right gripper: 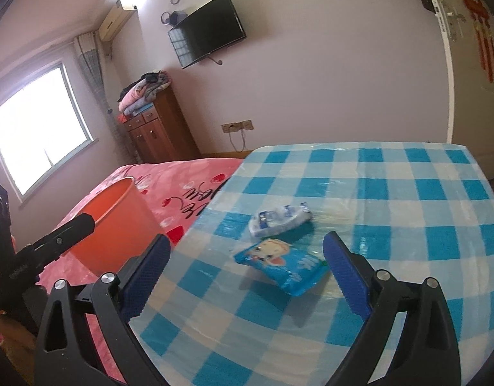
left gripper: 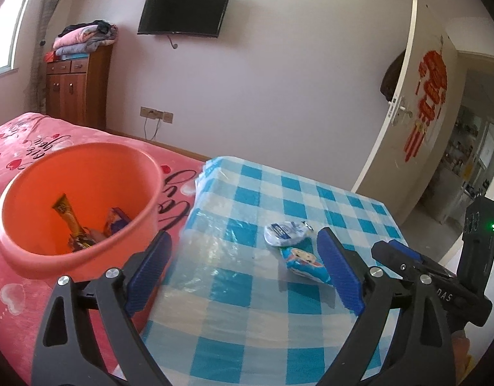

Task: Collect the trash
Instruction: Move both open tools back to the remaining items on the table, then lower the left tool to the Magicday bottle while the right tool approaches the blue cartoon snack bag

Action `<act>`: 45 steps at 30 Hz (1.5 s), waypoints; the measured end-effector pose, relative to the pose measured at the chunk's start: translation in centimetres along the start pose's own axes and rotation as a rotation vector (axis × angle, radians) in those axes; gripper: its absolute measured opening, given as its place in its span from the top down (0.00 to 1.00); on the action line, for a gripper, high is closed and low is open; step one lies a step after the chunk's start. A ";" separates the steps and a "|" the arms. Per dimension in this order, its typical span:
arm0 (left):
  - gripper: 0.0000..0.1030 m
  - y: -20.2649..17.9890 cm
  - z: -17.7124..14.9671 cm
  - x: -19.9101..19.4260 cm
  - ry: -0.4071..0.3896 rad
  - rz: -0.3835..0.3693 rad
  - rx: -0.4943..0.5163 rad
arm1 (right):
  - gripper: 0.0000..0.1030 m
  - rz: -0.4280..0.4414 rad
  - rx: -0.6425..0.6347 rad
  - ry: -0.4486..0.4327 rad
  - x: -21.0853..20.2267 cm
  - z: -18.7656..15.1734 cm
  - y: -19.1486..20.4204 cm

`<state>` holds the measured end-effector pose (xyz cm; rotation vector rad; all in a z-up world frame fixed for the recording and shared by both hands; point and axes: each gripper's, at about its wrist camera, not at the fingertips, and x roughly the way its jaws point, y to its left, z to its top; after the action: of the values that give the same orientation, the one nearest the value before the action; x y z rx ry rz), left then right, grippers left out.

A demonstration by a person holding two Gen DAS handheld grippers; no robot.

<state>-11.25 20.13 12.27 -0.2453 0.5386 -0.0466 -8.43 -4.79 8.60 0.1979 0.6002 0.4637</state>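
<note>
Lying side by side on the checked counter (right gripper: 391, 193) are the two pieces of trash left to collect: a blue snack packet (right gripper: 280, 265) with a cartoon face and a crumpled white wrapper (right gripper: 277, 220) just behind it, touching or nearly so. The orange bucket (left gripper: 76, 206) stands on the pink bed (left gripper: 28, 138) just beside the counter's edge and already holds a yellow wrapper (left gripper: 68, 218) and at least one other packet, so the task looks partly done, with these two pieces remaining. The right hand-held gripper (right gripper: 247, 273) hangs over the blue packet with its jaws spread wide and nothing between them. The left hand-held gripper (left gripper: 243, 270) is likewise wide apart and holds nothing, placed between the bucket and the trash. Both pieces sit well in from the counter's edges, with bare cloth all around them, and the way to the bucket looks unobstructed.
</note>
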 end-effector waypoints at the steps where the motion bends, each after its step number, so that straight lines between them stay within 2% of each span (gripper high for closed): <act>1: 0.11 -0.2 -0.1 0.1 0.003 -0.001 0.002 | 0.08 -0.008 -0.003 -0.005 -0.2 -0.1 -0.3; 19: 0.11 -4.0 -2.2 3.3 0.088 -0.007 0.048 | 0.08 -0.057 0.056 -0.022 -0.9 -1.8 -5.5; 34: 0.11 -7.0 -3.6 7.9 0.195 -0.010 0.086 | 0.08 -0.060 0.157 0.036 0.6 -3.2 -11.0; 45: 0.11 -9.0 -4.5 13.6 0.247 -0.086 0.073 | 0.08 -0.070 0.241 0.039 0.4 -3.6 -15.0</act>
<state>-1.69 8.98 3.85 -0.1918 0.7709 -0.1818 -4.79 -17.63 0.83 0.3961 0.6993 0.3278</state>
